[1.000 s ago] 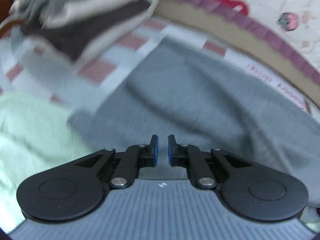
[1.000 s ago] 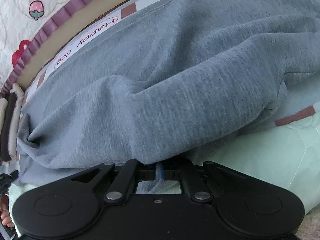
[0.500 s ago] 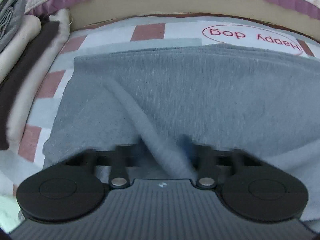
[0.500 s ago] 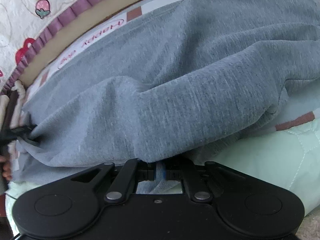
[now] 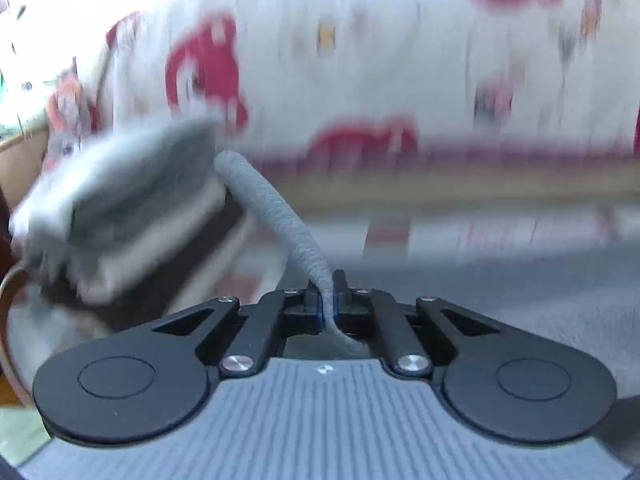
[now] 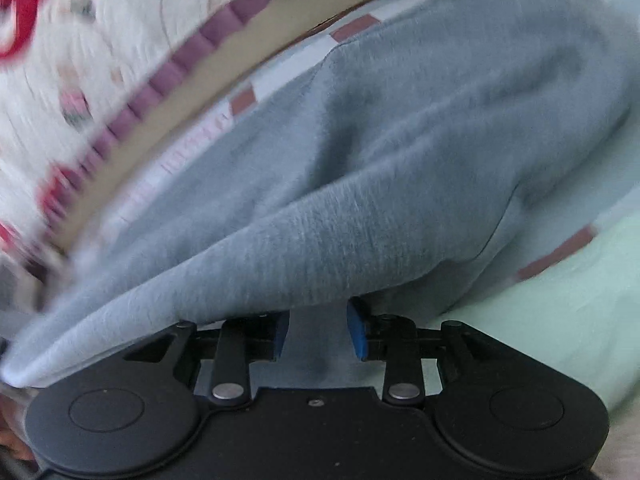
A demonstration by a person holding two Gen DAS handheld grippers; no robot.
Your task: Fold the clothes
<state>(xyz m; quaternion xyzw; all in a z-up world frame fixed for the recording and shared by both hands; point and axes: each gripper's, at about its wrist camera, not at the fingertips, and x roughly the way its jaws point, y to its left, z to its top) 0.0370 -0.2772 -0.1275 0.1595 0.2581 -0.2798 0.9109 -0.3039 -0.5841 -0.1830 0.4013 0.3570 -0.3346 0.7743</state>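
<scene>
Grey knit garment [image 6: 400, 184] spread across the bed's checked sheet [image 6: 288, 76], bunched into a long ridge toward the near edge, pale green cover [image 6: 560, 292] just beside it. One thin rope-like strand of the same grey fabric [image 5: 276, 216] pinched tight between the pads of the left hand-held gripper [image 5: 327, 304], rising up and away toward a blurred stack of folded clothes [image 5: 120, 208] at the left. Right hand-held gripper [image 6: 318, 332] with jaws opening, blue pads clear of the cloth on both sides, grey fabric lying in the gap but no longer pressed.

Likely step: carrying the pinched edge over to lay one part of the garment across the rest. To do it well:

- Keep the left pinch firm; only a narrow twist is caught, so a slip seems possible.
- Lift just high enough to clear the ridge, then travel level across the garment.
- Draw the right hand-held gripper back cleanly before the fold passes, so nothing snags.
- Lay the edge down flat and square with the far side, not twisted.
- Stay clear of the folded stack at the left.
- Smooth out the ridge before any further fold.
</scene>
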